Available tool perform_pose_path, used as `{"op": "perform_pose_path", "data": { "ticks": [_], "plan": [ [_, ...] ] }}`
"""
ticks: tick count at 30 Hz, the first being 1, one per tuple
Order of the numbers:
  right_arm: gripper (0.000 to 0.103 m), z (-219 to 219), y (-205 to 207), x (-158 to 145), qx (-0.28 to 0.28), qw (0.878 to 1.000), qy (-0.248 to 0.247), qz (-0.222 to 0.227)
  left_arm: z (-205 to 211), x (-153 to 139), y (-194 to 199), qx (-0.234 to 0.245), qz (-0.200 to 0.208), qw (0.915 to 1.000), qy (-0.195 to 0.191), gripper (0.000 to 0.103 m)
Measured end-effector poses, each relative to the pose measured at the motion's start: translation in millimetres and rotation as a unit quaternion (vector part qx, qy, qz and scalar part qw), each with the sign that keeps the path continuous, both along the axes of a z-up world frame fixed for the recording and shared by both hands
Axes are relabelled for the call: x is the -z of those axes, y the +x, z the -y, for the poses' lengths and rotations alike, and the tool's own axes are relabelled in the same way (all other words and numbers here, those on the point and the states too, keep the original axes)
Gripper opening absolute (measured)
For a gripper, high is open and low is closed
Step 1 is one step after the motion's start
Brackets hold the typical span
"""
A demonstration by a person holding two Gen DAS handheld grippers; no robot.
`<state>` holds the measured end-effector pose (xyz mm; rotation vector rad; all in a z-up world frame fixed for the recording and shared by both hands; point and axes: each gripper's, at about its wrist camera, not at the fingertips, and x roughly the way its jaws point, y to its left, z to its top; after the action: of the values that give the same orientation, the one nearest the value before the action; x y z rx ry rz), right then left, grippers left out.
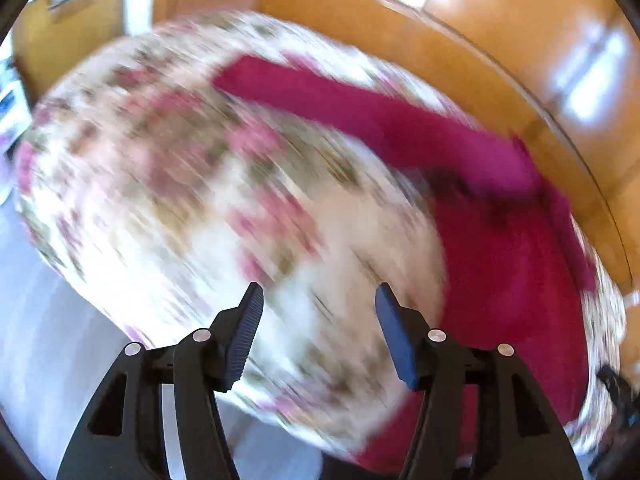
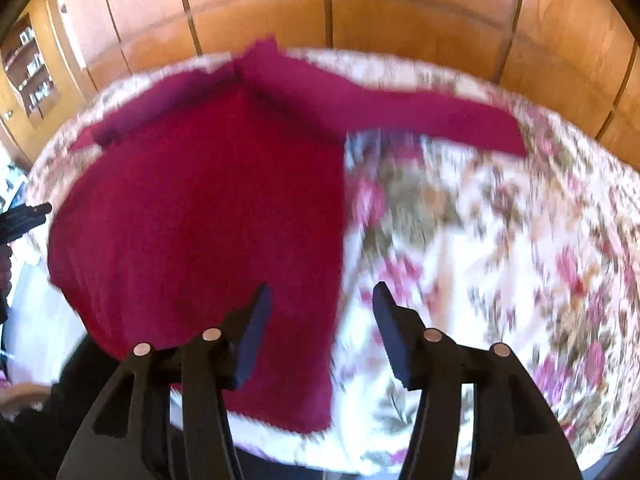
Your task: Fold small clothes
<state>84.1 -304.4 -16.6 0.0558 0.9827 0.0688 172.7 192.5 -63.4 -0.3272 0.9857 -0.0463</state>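
Note:
A dark red long-sleeved top [image 2: 208, 216] lies flat on a floral cloth [image 2: 480, 240]. One sleeve [image 2: 432, 116] stretches out to the right; the other looks folded over the body at the upper left. In the left wrist view the top [image 1: 512, 280] lies at the right, its sleeve [image 1: 360, 108] reaching up-left. My left gripper [image 1: 319, 300] is open and empty above the floral cloth [image 1: 180, 180], left of the top. My right gripper [image 2: 320, 300] is open and empty above the top's right edge. Both views are motion-blurred.
Wooden panelled wall [image 2: 360, 8] stands behind the covered surface. A shelf with small items [image 2: 32, 68] is at the far left. The other gripper's dark tip [image 2: 24, 216] shows at the left edge. Pale floor [image 1: 48, 340] lies beyond the cloth's edge.

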Motion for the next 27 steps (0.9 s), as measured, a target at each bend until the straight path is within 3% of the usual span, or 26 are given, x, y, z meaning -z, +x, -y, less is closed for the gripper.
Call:
{"op": "perform_pose_path", "data": {
  "ticks": [4,9,12,17,20,23,27],
  "plan": [
    [0.06,-43.2,22.2,2.1,-0.048,0.998,0.031,0.013,-44.6,-12.6,40.0,-0.062,0.029,0.9969,0.037,0.057],
    [0.061,-102.3,53.8,26.9,-0.114,0.992,0.044,-0.008,-83.3,-9.7,106.8,-0.095,0.023,0.9927,0.071,0.057],
    [0.061,-128.6,66.2,37.8,-0.141,0.989,0.041,-0.017,-91.7,1.2,149.2,-0.096,0.013,0.993,0.067,0.058],
    [0.064,-136.8,80.9,41.3,-0.149,0.987,0.048,-0.021,-101.3,30.6,204.3,-0.101,-0.017,0.993,0.059,0.057],
    [0.065,-136.7,95.3,40.3,-0.143,0.988,0.053,-0.024,-97.0,33.1,215.8,-0.07,-0.006,0.997,0.033,0.007],
    [0.065,-135.8,116.5,38.7,-0.136,0.989,0.057,-0.019,-97.8,12.0,205.7,-0.072,0.035,0.9958,0.044,0.004],
    [0.065,-130.1,153.7,42.8,-0.123,0.99,0.067,-0.016,-150.2,-23.4,183.1,-0.152,0.077,0.9846,0.036,0.003]
  ]
}}
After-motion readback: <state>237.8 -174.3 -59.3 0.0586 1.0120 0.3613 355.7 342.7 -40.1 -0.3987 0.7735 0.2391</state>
